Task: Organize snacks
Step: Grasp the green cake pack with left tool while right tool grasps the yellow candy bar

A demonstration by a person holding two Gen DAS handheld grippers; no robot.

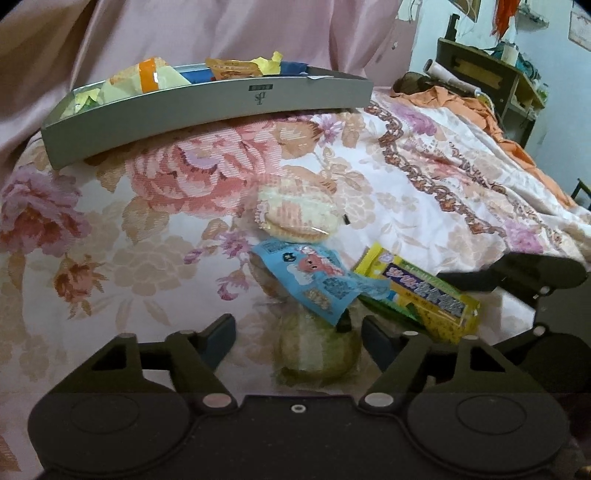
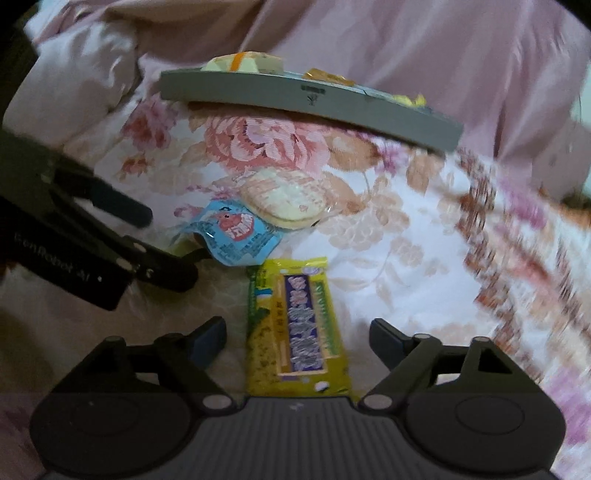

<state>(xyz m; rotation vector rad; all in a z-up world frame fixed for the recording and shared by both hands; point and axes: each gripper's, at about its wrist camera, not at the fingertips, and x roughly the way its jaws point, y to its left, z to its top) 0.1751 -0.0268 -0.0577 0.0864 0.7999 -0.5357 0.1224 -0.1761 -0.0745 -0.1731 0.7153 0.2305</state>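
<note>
Loose snacks lie on a floral bedspread. In the left wrist view my left gripper point(image 1: 299, 332) is open around a round clear-wrapped cake point(image 1: 319, 350), with a blue packet point(image 1: 317, 280) just beyond, a wrapped rice cracker point(image 1: 295, 214) farther off and a yellow packet point(image 1: 424, 295) to the right. In the right wrist view my right gripper point(image 2: 297, 338) is open around the yellow packet point(image 2: 295, 328). The blue packet point(image 2: 232, 236) and the cracker point(image 2: 284, 199) lie ahead of it. The left gripper point(image 2: 162, 236) shows at the left. A grey tray point(image 1: 207, 110) holding several snacks sits at the back.
The tray also shows in the right wrist view point(image 2: 314, 99). Pink fabric point(image 1: 221, 29) rises behind it. An orange cloth point(image 1: 476, 107) and a dark wooden shelf unit point(image 1: 487, 74) are at the far right. The right gripper's finger point(image 1: 517, 273) reaches in from the right.
</note>
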